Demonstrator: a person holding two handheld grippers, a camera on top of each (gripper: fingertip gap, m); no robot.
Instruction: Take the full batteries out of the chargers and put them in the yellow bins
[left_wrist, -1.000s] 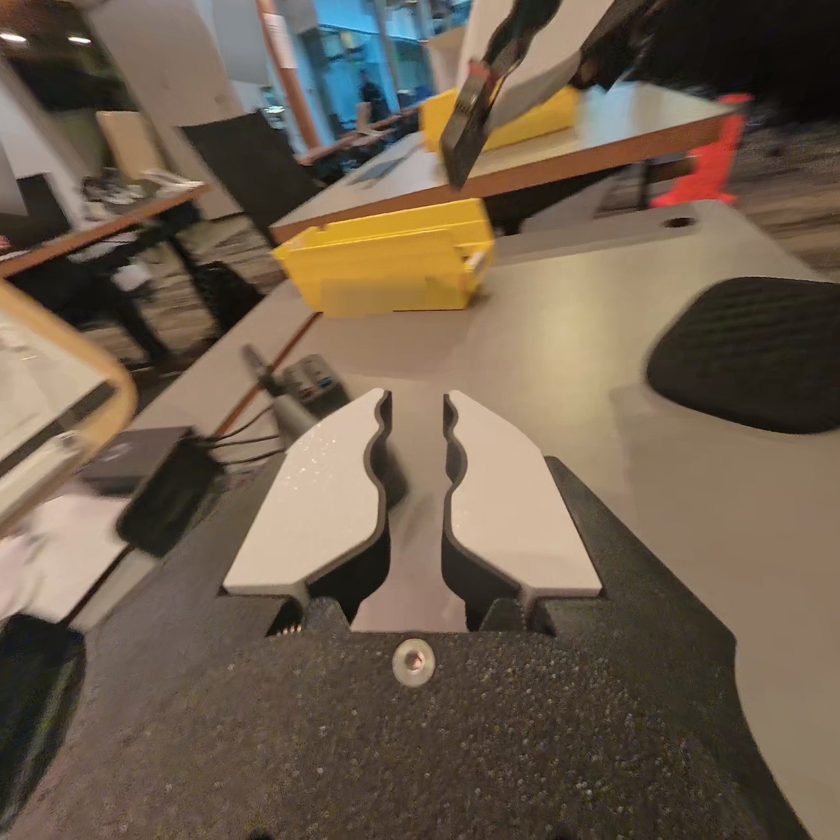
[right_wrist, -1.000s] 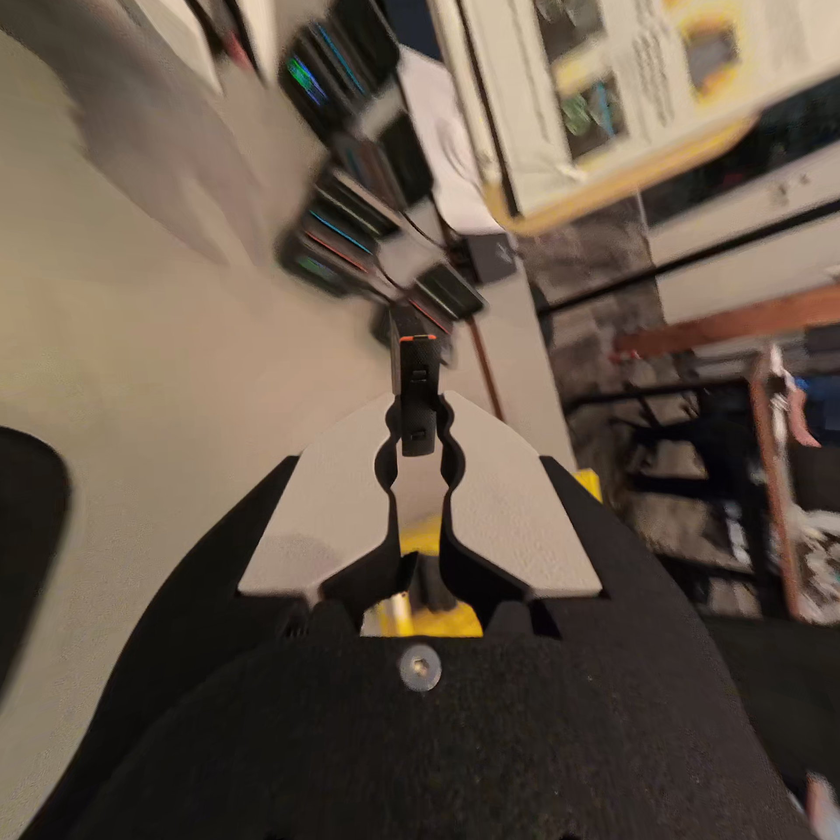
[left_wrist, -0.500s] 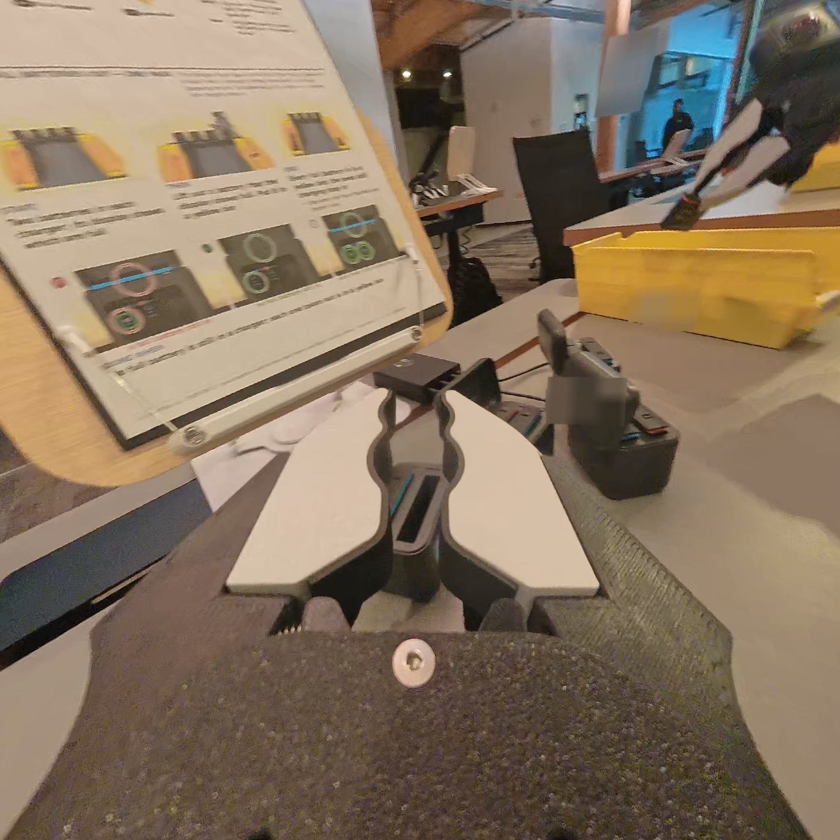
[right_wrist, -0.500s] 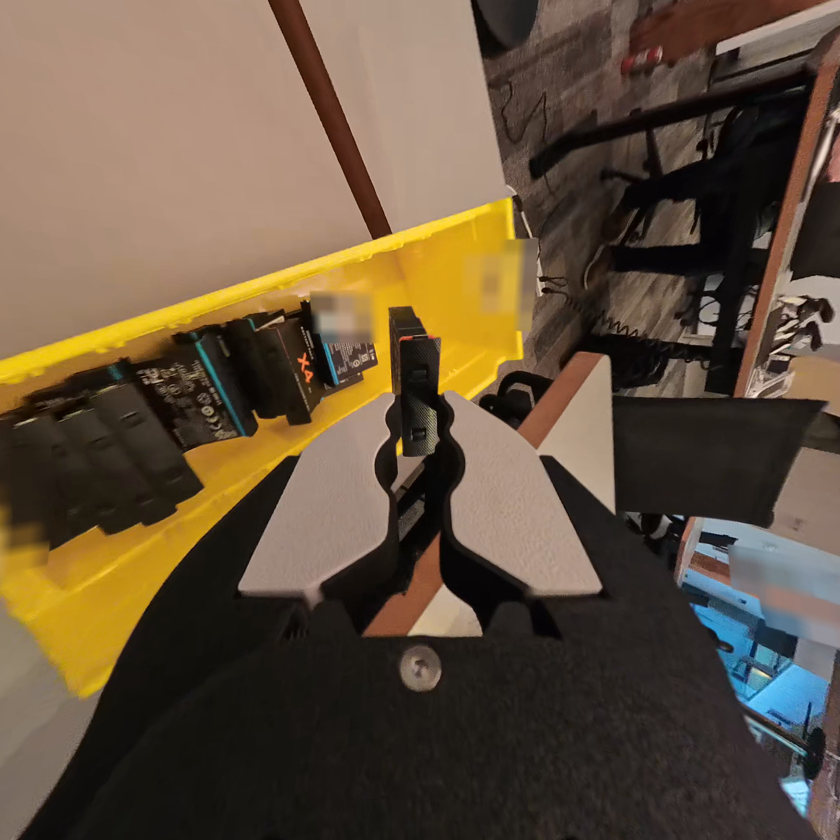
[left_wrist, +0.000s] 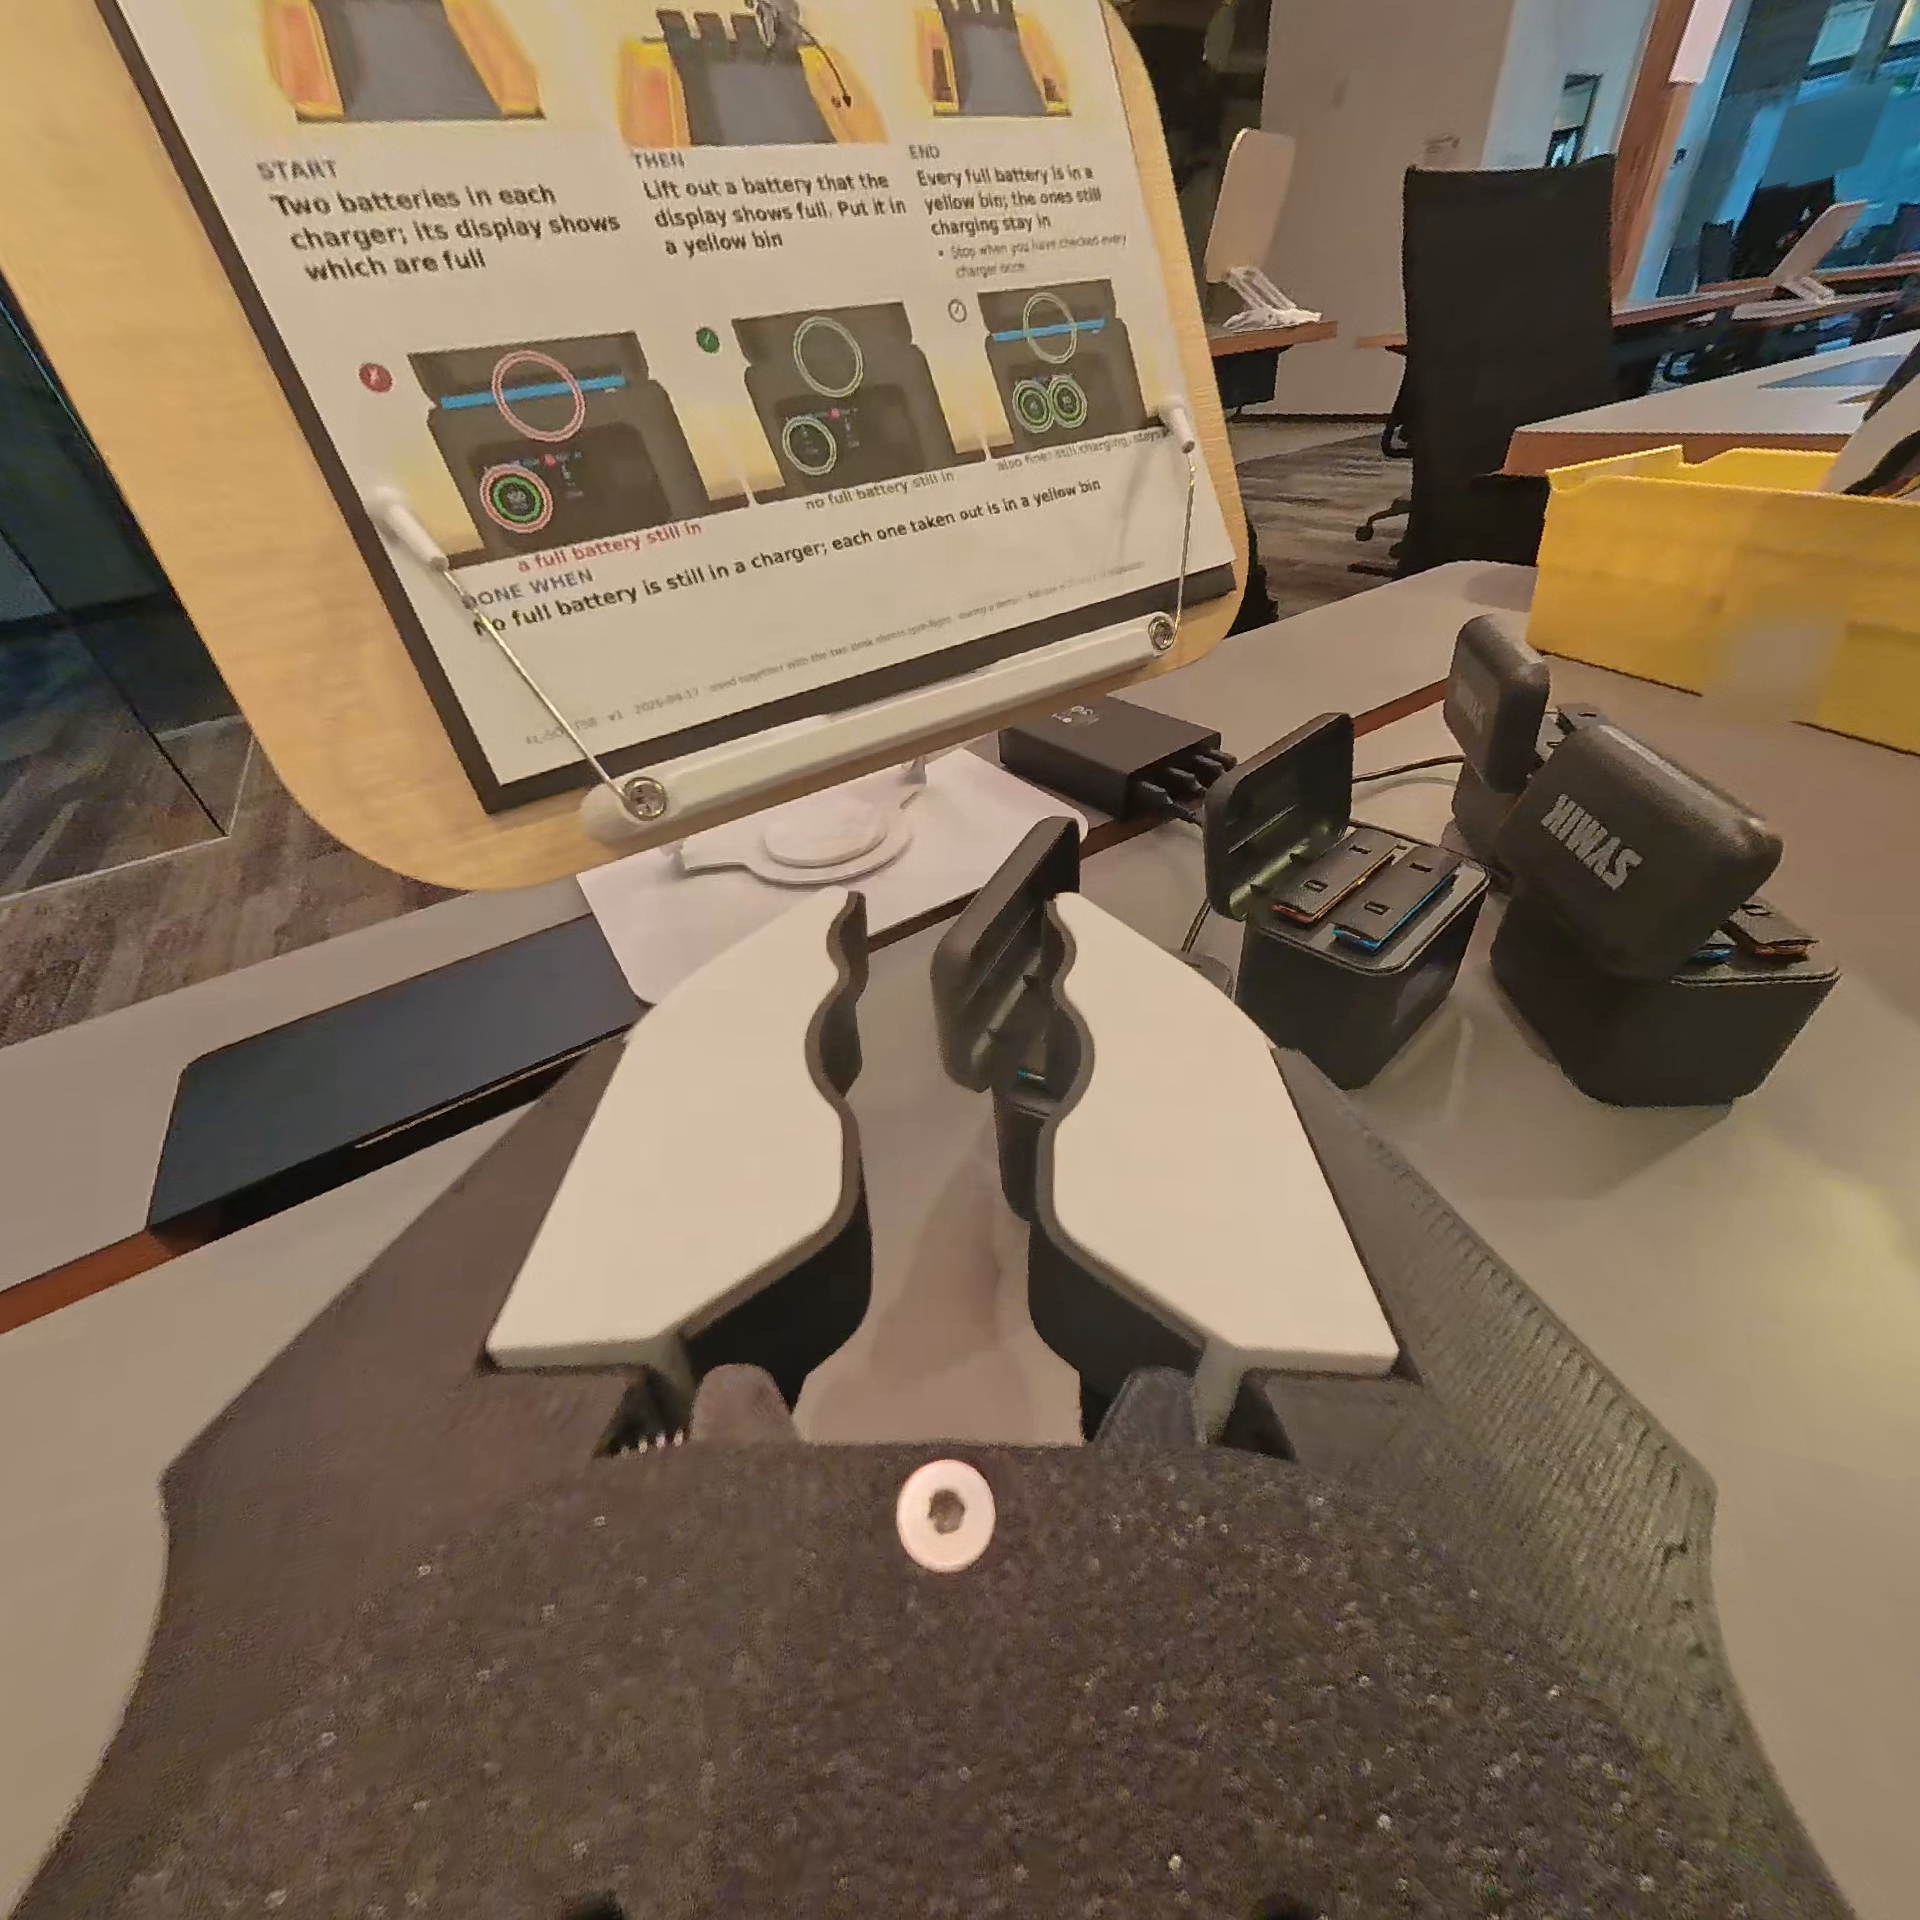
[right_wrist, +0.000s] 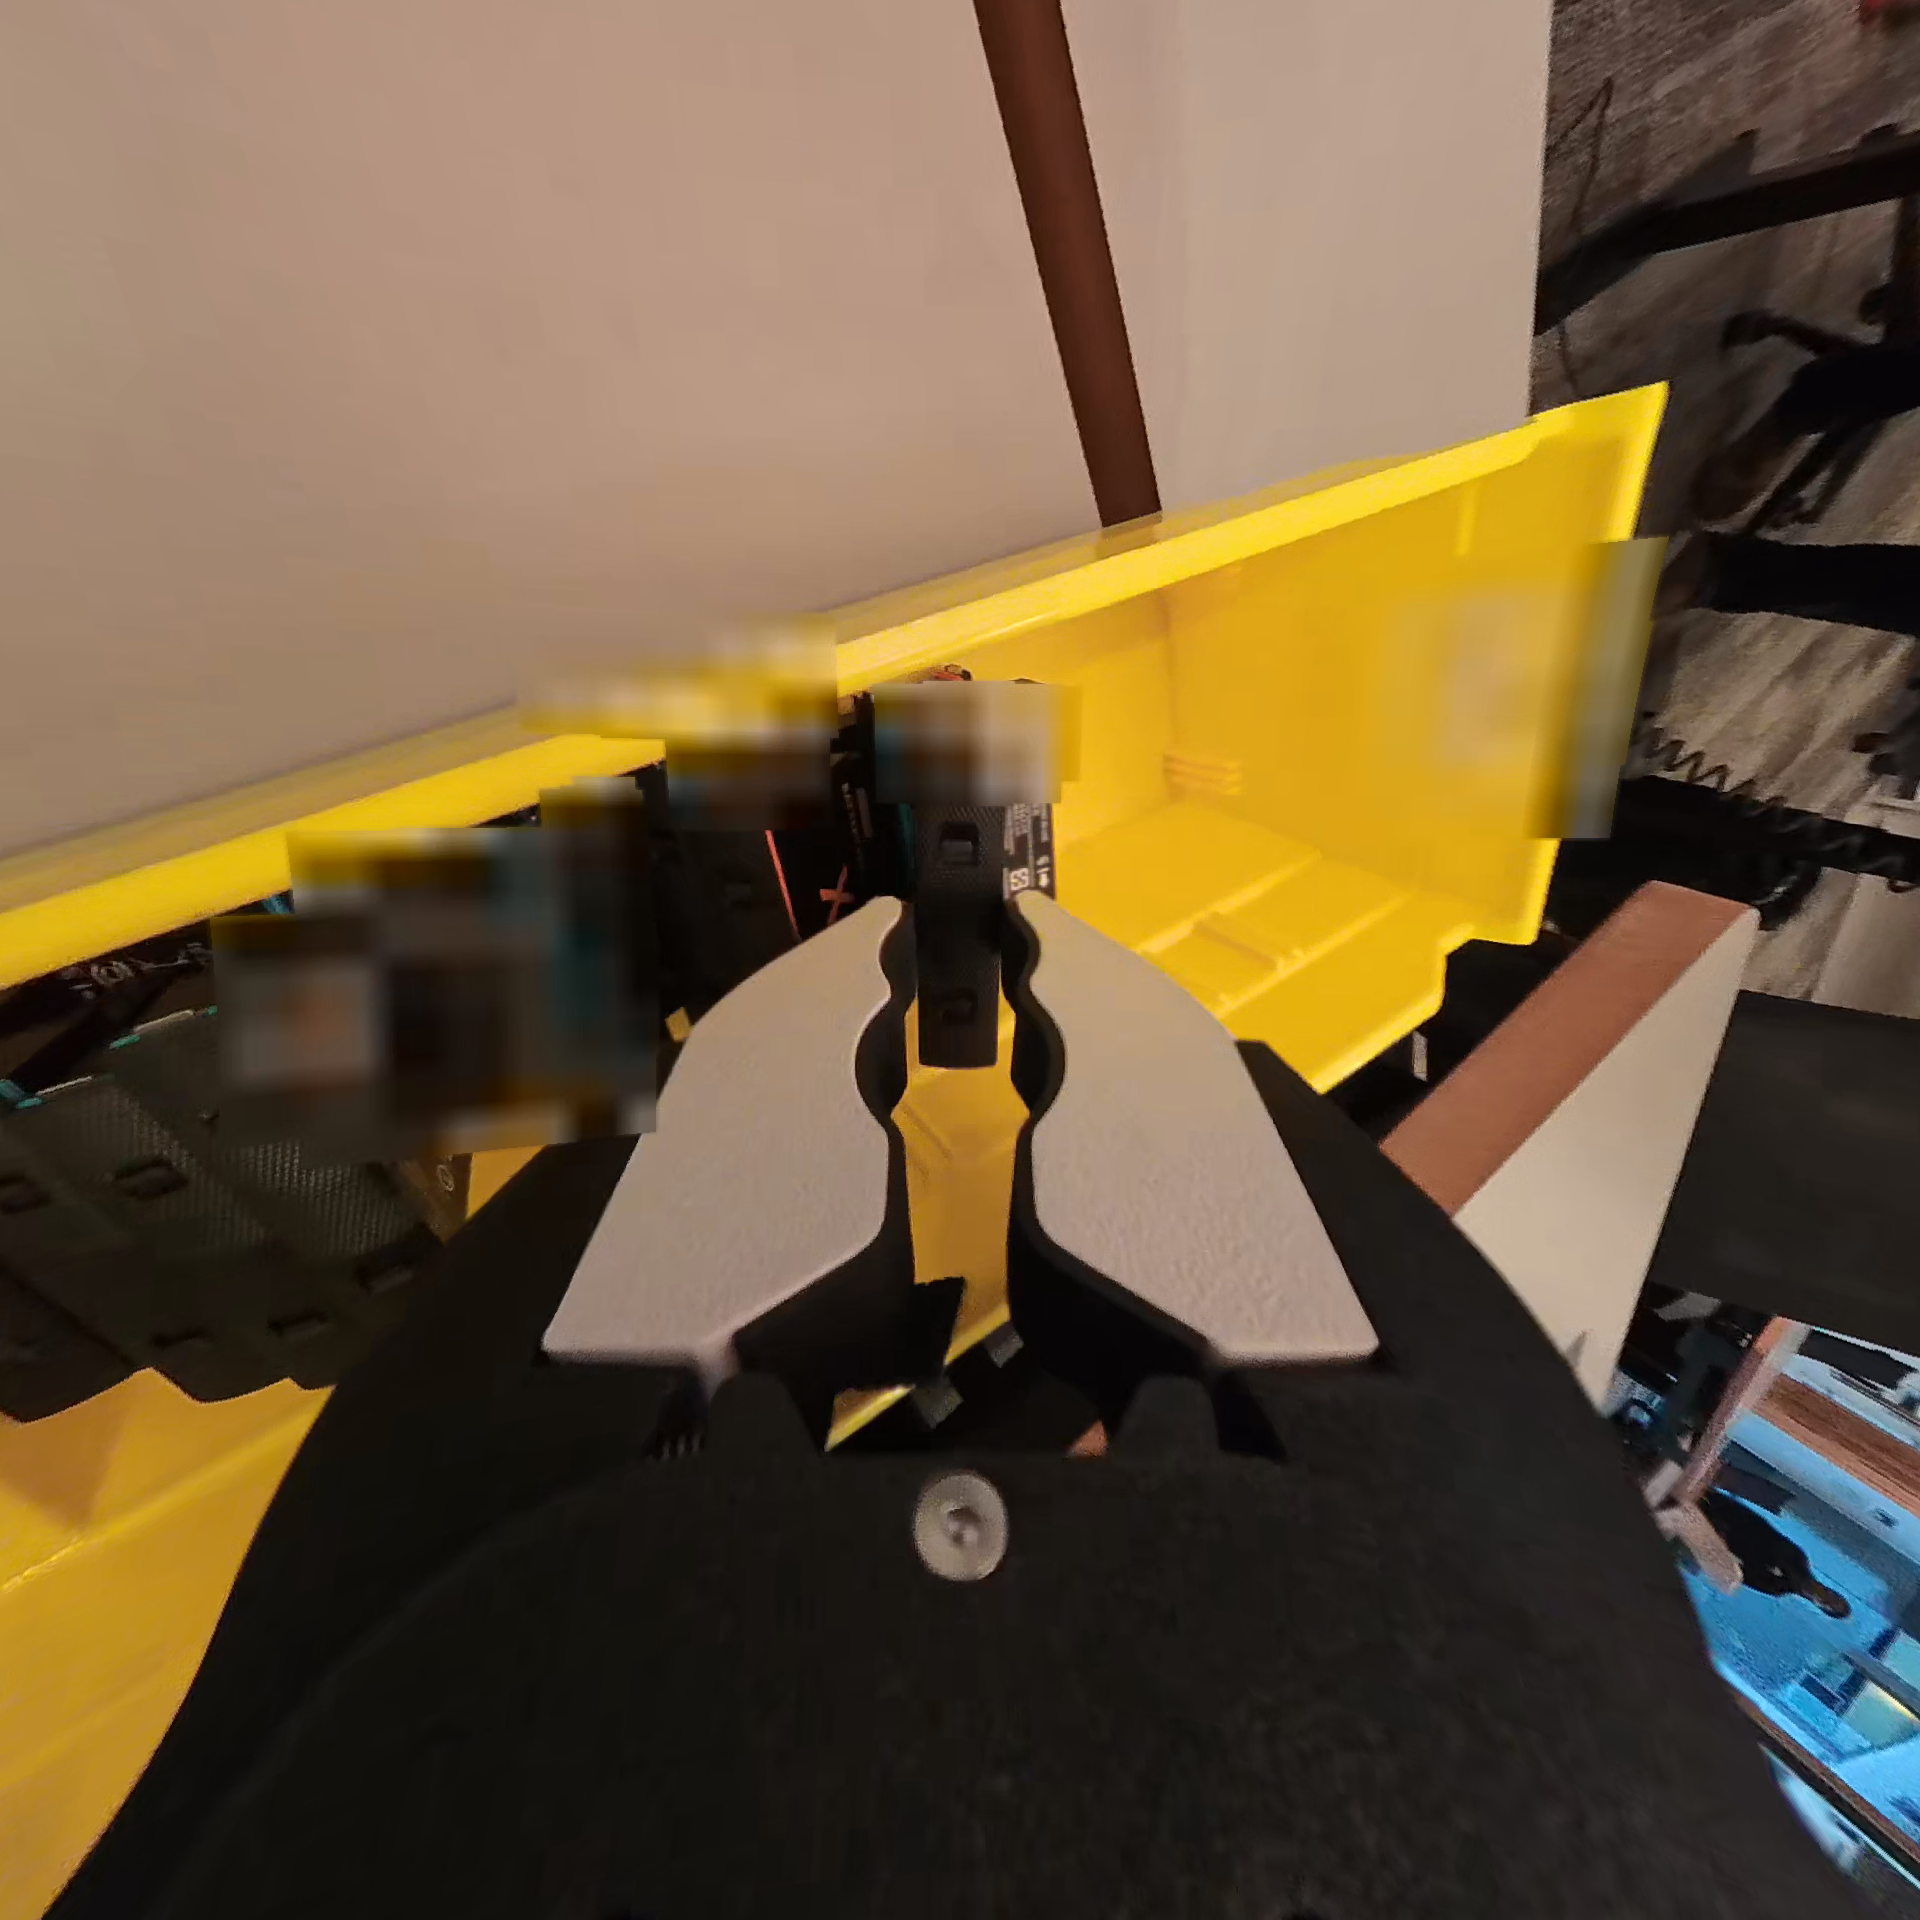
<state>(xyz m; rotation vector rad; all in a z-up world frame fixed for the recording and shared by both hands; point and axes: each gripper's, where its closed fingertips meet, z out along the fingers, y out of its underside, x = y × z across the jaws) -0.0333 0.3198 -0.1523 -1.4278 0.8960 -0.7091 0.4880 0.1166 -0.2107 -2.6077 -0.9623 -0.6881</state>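
Right wrist view: right gripper (right_wrist: 956, 925) pinches a battery (right_wrist: 961, 971) over the part-filled yellow bin (right_wrist: 1299, 665), left gripper (left_wrist: 951, 935) narrow, empty, chargers (left_wrist: 1361, 935) still loaded.

Your left wrist view is evenly lit by soft indoor light, warm in tone, with cooler blue daylight from the windows (left_wrist: 1766, 156) far right. The sign (left_wrist: 665, 343) is sharp enough that you see print lines, with faint glare on its clear cover. Shadows under the chargers (left_wrist: 1361, 935) are soft and short. Wide-angle bending curves the table (left_wrist: 1662, 1299) edges, and the lower corners smear. Your right wrist view is warmer and dimmer; the bin (right_wrist: 1299, 727) glows saturated yellow while the batteries (right_wrist: 135, 1195) in it sink into near-black. Mosaic patches cover parts of it. Its left edge and lower right are blurred.
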